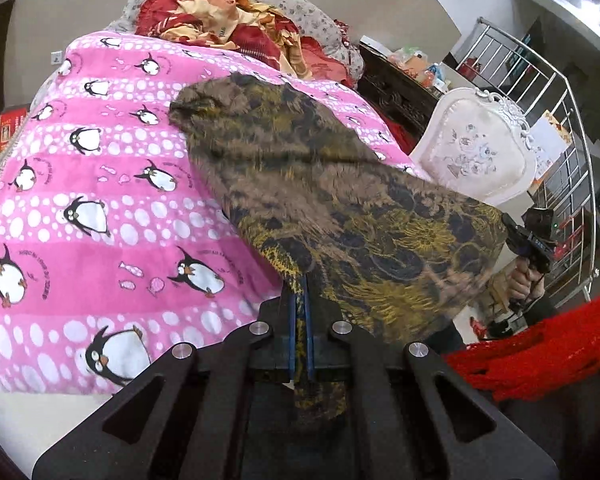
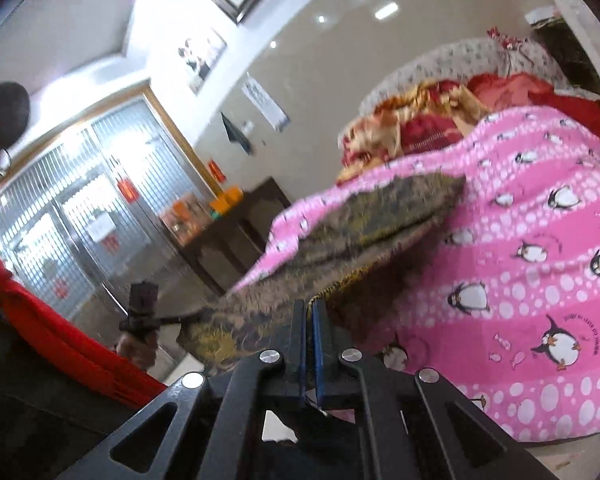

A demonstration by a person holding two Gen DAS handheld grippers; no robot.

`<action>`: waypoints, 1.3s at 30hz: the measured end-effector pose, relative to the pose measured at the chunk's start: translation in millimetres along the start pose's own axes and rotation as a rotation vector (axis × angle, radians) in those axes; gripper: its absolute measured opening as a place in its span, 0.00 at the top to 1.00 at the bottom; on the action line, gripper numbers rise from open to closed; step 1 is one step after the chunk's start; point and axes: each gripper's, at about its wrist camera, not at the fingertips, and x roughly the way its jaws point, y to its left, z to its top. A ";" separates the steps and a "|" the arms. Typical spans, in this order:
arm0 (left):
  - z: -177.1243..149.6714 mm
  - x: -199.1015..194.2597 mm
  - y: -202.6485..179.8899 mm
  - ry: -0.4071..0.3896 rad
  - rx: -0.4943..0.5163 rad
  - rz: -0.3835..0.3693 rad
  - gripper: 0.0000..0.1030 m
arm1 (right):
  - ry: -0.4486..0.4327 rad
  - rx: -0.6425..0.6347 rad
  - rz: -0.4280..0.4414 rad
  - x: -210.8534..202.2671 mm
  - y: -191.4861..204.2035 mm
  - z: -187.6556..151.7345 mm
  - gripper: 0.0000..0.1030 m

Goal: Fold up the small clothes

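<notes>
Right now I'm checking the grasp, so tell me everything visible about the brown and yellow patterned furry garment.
The brown and yellow patterned furry garment looks plush, with dark floral print and a fuzzy tan lining. It is lifted and stretched between the left gripper and the right gripper, each shut on an edge. Its far end rests on the pink penguin-print blanket. Some fabric hangs bunched below the left gripper.
</notes>
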 end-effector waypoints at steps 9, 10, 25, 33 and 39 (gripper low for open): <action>66.8 34.6 38.6 -0.098 -0.152 0.063 0.98 | 0.046 0.028 -0.057 48.0 -35.5 27.0 0.98; 86.4 41.1 42.4 -0.114 -0.156 0.081 0.98 | 0.030 0.029 -0.064 55.8 -40.4 37.6 0.98; 268.8 194.8 136.7 -0.056 -0.249 0.284 0.98 | 0.042 0.040 -0.523 248.3 -164.3 192.7 0.98; 271.1 246.8 160.8 0.073 -0.198 0.363 0.96 | 0.146 0.111 -0.603 295.2 -218.2 186.0 0.98; 269.8 241.1 175.6 0.091 -0.247 0.330 0.79 | 0.184 0.236 -0.613 292.5 -240.0 169.2 0.98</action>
